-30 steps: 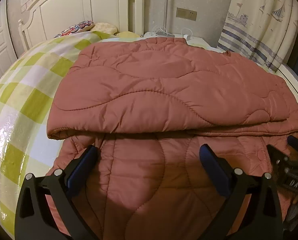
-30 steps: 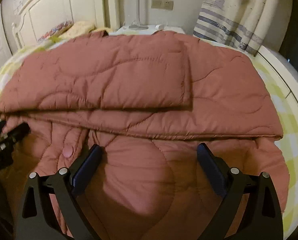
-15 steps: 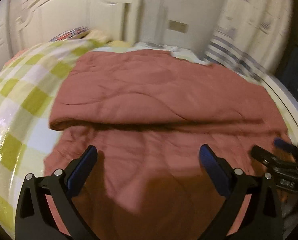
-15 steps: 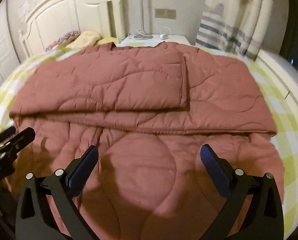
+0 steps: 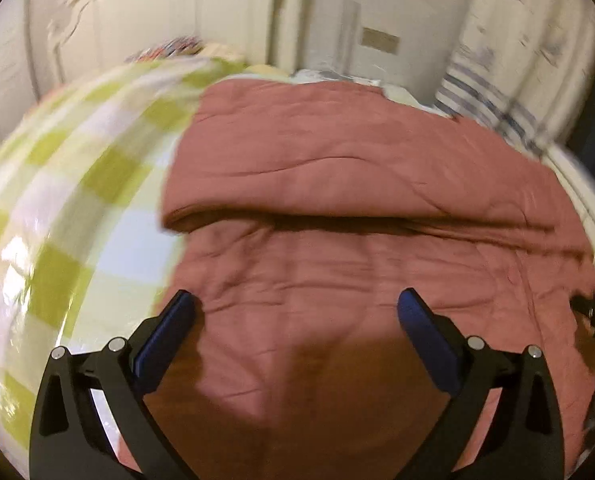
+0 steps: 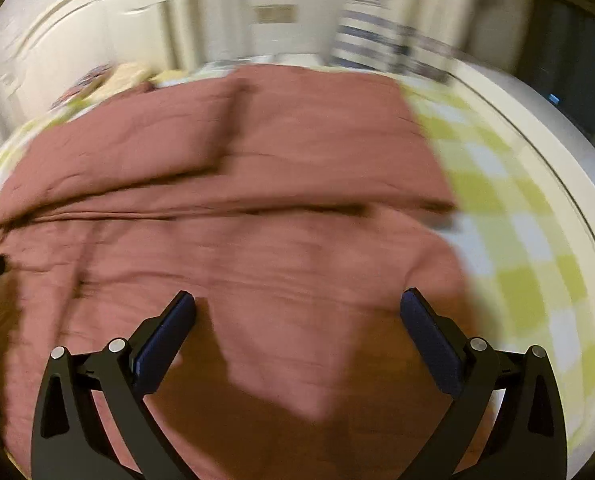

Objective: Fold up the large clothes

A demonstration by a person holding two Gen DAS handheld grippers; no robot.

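- A bedroom: a bed (image 5: 57, 208) with a green-and-white checked cover fills both views, with a white panelled headboard (image 5: 145, 20) at its far end and a plain pale wall behind.
- On that wall sits a switch plate (image 5: 380, 39); to the right of it hangs a pale curtain (image 5: 509, 60) with blue stripes near the hem. Both views are smeared by motion blur, so fine detail is lost.
- A patterned pillow (image 5: 169, 49) lies at the head of the bed, too blurred to make out further.
- The large clothing item, a dusty-pink quilted coat (image 5: 337, 240), lies spread across the bed. Its far part is doubled over onto itself, giving a thick folded edge with a dark shadow line that runs across the middle of the garment; the near part lies flat in a single layer toward the cameras.
- In the right wrist view a smaller folded panel rests on the upper left of the folded section.
- The left gripper (image 5: 297, 320) hangs above the near-left part of the coat, its blue-padded fingers spread wide with nothing between them; the left finger is over the coat's edge beside the checked cover.
- The right gripper (image 6: 299, 320) hangs above the near-right part of the coat, likewise spread wide and holding nothing.
- Each gripper's dark tip shows at the edge of the other's view.
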